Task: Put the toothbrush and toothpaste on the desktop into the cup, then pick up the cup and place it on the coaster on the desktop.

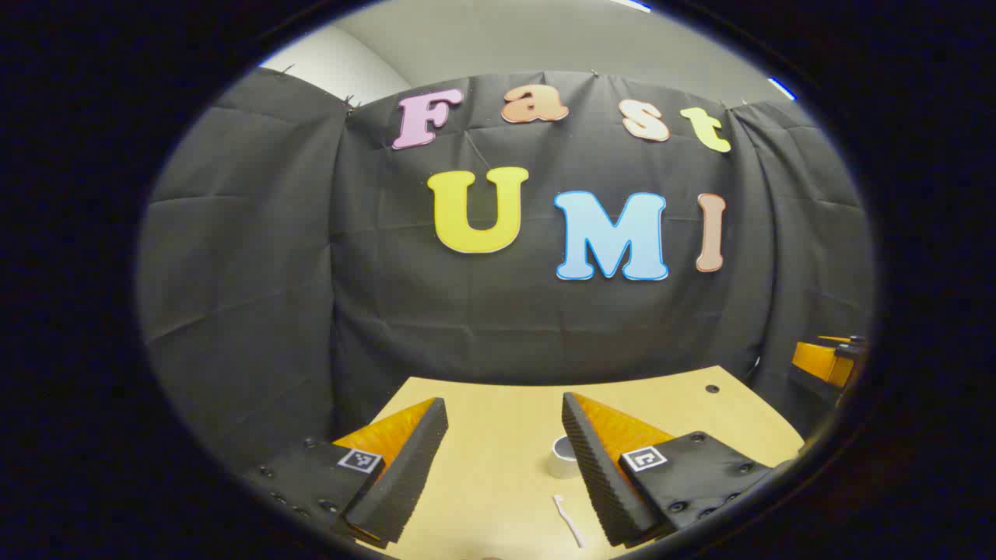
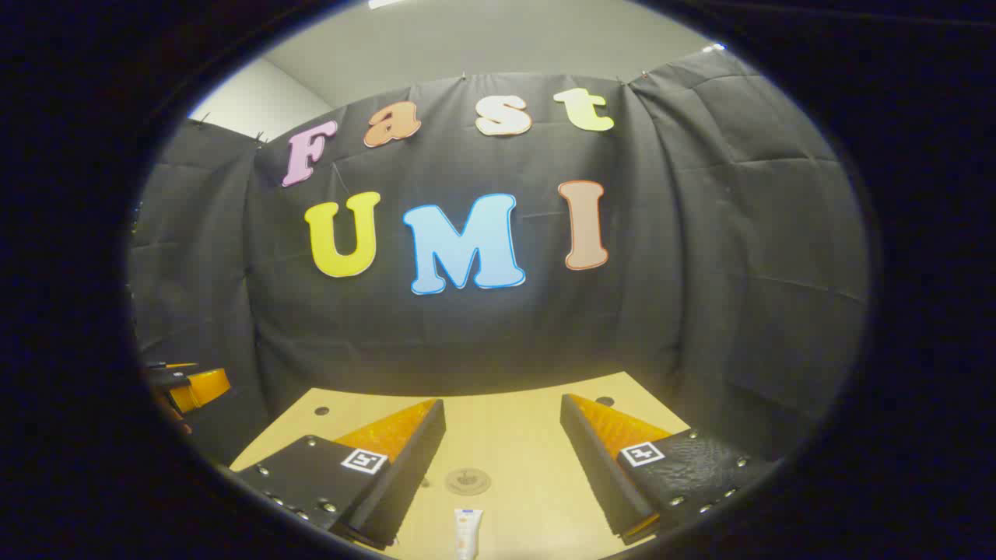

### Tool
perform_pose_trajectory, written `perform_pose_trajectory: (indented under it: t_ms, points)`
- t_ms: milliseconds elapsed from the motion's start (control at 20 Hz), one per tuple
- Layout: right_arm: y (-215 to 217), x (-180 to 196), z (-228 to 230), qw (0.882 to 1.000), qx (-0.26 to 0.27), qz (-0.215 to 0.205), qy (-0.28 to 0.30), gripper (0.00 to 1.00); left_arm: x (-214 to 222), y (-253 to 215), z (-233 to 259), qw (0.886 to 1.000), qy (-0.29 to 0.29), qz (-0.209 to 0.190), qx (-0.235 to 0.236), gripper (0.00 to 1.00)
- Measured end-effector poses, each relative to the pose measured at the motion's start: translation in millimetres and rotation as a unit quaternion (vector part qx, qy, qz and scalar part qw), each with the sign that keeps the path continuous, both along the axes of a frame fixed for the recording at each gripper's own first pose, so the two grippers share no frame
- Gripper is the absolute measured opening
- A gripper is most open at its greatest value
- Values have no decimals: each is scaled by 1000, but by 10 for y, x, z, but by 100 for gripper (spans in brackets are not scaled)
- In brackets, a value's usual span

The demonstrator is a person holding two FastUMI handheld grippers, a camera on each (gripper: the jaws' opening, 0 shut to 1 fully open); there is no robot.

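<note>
In the left gripper view, a small white cup (image 1: 560, 459) stands on the wooden desktop (image 1: 498, 467), partly hidden behind one finger. A thin white toothbrush (image 1: 569, 519) lies flat just in front of it. My left gripper (image 1: 504, 403) hovers above the desk, open, with nothing between its fingers. In the right gripper view, a white toothpaste tube (image 2: 468, 533) lies at the bottom edge. A round, tan coaster (image 2: 468, 481) lies just beyond it. My right gripper (image 2: 502, 401) is open and holds nothing, with tube and coaster in the gap below it.
The black cloth wall closes the desk's far side and both sides. Small dark holes mark the desktop (image 2: 320, 410) near its far edge. The other gripper (image 1: 825, 362) shows at the far right of the left gripper view, and at the far left (image 2: 187, 385) of the right one.
</note>
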State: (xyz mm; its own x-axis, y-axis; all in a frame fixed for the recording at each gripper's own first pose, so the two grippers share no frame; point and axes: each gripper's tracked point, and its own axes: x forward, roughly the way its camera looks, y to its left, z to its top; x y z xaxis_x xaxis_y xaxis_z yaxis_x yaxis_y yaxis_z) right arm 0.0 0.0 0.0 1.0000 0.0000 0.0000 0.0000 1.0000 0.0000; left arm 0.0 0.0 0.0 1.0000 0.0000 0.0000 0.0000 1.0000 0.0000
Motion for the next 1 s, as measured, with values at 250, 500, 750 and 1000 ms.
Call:
perform_pose_trajectory:
  t_ms: [250, 500, 750, 1000]
  points:
    - [45, 126, -278, 999, -15, 8, 52, 93, 108, -156, -162, 1000, 24, -3, 10, 99]
    - [165, 175, -520, 996, -17, 23, 88, 93, 174, -294, -439, 998, 57, -10, 11, 99]
    - [231, 187, -668, 993, -21, 28, 113, 93, 216, -324, -609, 997, 82, -8, 8, 100]
    - [272, 223, -823, 989, -22, 28, 144, 93, 310, -383, -973, 991, 130, -19, 4, 96]
